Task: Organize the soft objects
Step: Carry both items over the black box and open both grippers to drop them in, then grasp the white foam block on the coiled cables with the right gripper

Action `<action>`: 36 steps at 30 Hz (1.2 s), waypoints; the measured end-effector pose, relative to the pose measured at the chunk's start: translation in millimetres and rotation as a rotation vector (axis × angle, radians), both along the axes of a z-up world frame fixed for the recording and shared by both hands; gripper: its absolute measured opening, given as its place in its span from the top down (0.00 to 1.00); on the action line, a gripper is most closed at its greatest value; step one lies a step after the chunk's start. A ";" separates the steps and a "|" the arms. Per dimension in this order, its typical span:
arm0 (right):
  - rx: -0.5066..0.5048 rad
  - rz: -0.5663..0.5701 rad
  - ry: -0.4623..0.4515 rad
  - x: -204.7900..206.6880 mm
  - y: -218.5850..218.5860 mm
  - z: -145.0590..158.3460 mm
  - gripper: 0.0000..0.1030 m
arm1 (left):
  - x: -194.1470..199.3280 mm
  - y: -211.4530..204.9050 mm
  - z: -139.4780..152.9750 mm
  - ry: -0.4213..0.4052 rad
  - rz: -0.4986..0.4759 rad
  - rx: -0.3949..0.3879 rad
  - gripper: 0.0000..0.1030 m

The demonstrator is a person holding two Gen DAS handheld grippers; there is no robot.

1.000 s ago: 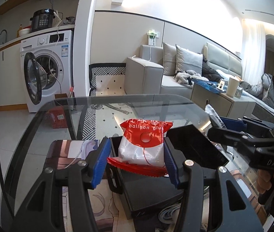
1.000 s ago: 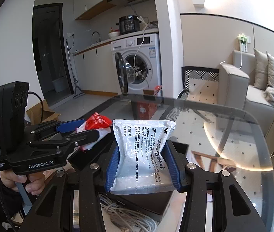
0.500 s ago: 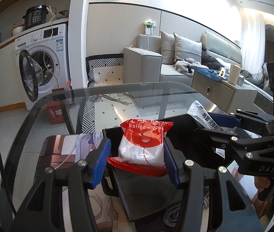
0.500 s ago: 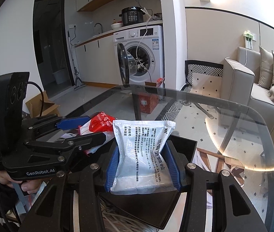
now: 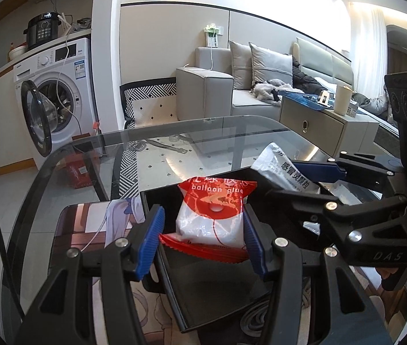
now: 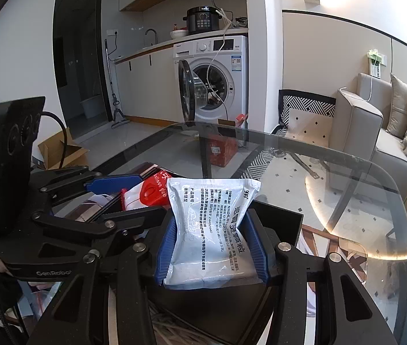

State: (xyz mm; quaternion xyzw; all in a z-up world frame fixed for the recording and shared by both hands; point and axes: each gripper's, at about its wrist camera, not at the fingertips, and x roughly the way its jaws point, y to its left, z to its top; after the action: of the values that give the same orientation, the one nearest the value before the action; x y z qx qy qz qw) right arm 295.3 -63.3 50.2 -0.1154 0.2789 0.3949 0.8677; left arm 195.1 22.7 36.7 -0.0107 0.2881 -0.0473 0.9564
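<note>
My left gripper (image 5: pixel 202 240) is shut on a red and white balloon glue packet (image 5: pixel 213 218) and holds it over a black tray (image 5: pixel 212 296) on the glass table. My right gripper (image 6: pixel 210 245) is shut on a white medicine sachet (image 6: pixel 212 230) with printed text, also held over the tray (image 6: pixel 278 218). The two grippers are side by side, close together. The right gripper (image 5: pixel 304 178) with the sachet (image 5: pixel 281 169) shows at the right of the left wrist view. The left gripper (image 6: pixel 123 192) with the red packet (image 6: pixel 148 195) shows at the left of the right wrist view.
The round glass table (image 5: pixel 174 143) has a picture mat (image 5: pixel 88 227) left of the tray. Coiled cables (image 5: pixel 255 319) lie near the tray's front. A washing machine (image 6: pixel 212 80) with its door open and a grey sofa (image 5: pixel 249 86) stand beyond the table.
Both grippers have come closer together over the black tray, each still holding its packet. The right gripper's sachet has come further into the left wrist view.
</note>
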 end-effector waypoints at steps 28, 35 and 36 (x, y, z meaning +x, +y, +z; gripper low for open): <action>0.026 -0.133 0.006 -79.5 -64.6 16.9 0.00 | -59.7 9.1 25.3 -0.060 0.062 -0.024 0.00; -0.005 -0.137 0.048 -102.9 -75.3 2.1 0.00 | -88.7 9.4 21.0 -0.053 0.084 -0.016 0.00; -0.011 -0.137 0.052 -104.1 -74.7 0.5 0.00 | -91.7 8.6 19.6 -0.050 0.085 -0.016 0.00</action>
State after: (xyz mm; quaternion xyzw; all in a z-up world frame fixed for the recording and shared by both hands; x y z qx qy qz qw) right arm 191.2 -138.0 50.7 -0.0905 0.3108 0.3357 0.8846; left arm 103.4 31.4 56.3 -0.0293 0.2632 -0.0094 0.9642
